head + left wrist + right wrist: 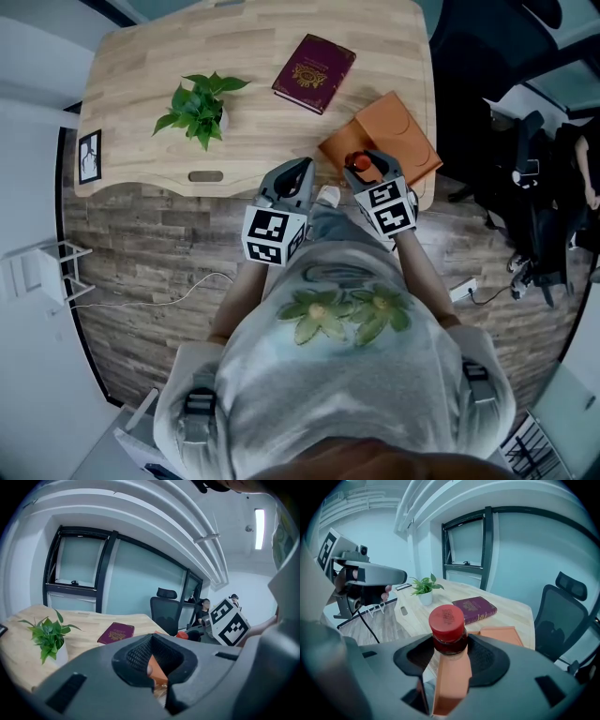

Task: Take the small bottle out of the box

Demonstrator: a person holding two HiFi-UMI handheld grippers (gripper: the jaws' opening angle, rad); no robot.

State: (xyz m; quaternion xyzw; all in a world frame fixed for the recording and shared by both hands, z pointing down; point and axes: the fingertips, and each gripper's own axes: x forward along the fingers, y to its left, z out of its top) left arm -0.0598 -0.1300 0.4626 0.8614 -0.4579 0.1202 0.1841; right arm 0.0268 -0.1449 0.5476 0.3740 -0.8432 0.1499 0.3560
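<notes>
Right gripper view: right gripper (pixel 449 654) jaws clamp the small bottle (pixel 447 626) over the orange box (pixel 401 131) at the bench's right edge. Left gripper (pixel 152 662) jaws are pressed together, empty. A book (pixel 313 73) and plant (pixel 199 108) lie beyond.

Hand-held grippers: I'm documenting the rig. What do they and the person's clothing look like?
The left hand-held gripper and right hand-held gripper are grey shells with black ribbed pads, each bearing a white cube of black square markers. The person wears a pale short-sleeved T-shirt with green leaf print.
</notes>
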